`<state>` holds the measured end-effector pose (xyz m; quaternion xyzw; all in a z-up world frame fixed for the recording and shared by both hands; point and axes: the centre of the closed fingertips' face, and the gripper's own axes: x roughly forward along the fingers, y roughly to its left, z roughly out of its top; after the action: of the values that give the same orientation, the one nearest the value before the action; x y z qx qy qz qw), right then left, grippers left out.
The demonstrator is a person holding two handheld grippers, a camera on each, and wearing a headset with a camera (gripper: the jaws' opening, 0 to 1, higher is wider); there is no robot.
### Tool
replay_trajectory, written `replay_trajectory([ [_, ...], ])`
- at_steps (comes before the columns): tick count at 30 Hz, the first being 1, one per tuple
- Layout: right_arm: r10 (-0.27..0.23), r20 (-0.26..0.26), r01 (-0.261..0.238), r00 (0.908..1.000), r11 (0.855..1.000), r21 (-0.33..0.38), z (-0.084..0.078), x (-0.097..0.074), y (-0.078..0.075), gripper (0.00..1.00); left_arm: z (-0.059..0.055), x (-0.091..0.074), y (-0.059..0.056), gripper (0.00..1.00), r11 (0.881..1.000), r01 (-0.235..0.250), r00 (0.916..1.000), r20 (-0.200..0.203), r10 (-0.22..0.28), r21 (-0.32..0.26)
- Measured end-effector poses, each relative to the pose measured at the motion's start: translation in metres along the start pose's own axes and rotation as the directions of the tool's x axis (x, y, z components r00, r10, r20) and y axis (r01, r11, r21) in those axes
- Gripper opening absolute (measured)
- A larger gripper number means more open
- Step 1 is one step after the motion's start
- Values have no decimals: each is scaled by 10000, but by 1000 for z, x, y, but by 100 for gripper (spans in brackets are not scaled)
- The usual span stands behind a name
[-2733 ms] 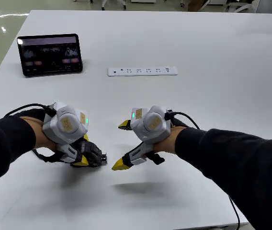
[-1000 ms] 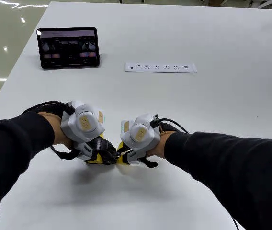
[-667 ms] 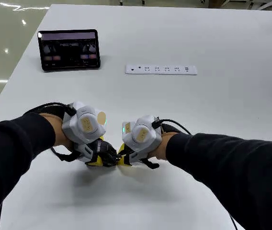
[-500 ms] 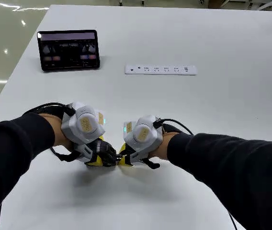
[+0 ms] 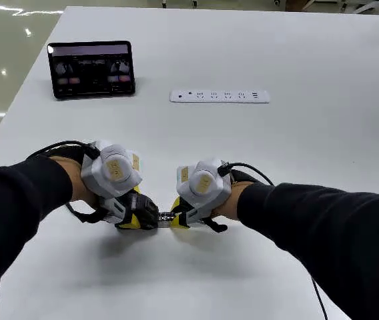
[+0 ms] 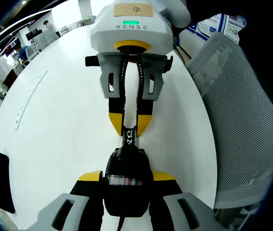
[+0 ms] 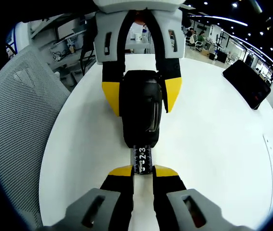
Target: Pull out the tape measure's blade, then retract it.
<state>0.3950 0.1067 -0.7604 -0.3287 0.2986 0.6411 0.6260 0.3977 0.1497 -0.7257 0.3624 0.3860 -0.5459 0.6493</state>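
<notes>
A black tape measure is clamped between the yellow-tipped jaws of my left gripper, low over the white table. In the left gripper view the case sits between my left gripper jaws. A short length of blade runs from the case to the other gripper. My right gripper faces it and is shut on the blade tip. The right gripper view shows my right gripper pinching the numbered blade just in front of the case.
A tablet stands at the table's back left. A white power strip lies beyond the grippers. Black cables trail from both hands. A grey mesh chair stands beside the table's near edge.
My right gripper, open and apart 2.7 s ago, has closed on the blade tip. In the last half second it has drawn right, baring a short length of blade.
</notes>
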Motion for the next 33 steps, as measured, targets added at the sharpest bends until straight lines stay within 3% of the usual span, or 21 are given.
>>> replay_trajectory([
  [33,-136,-165,142,9998,9991,392,-22,-16,-3,10,0,0,2,32,9998,-128,9998,141,130,-147],
])
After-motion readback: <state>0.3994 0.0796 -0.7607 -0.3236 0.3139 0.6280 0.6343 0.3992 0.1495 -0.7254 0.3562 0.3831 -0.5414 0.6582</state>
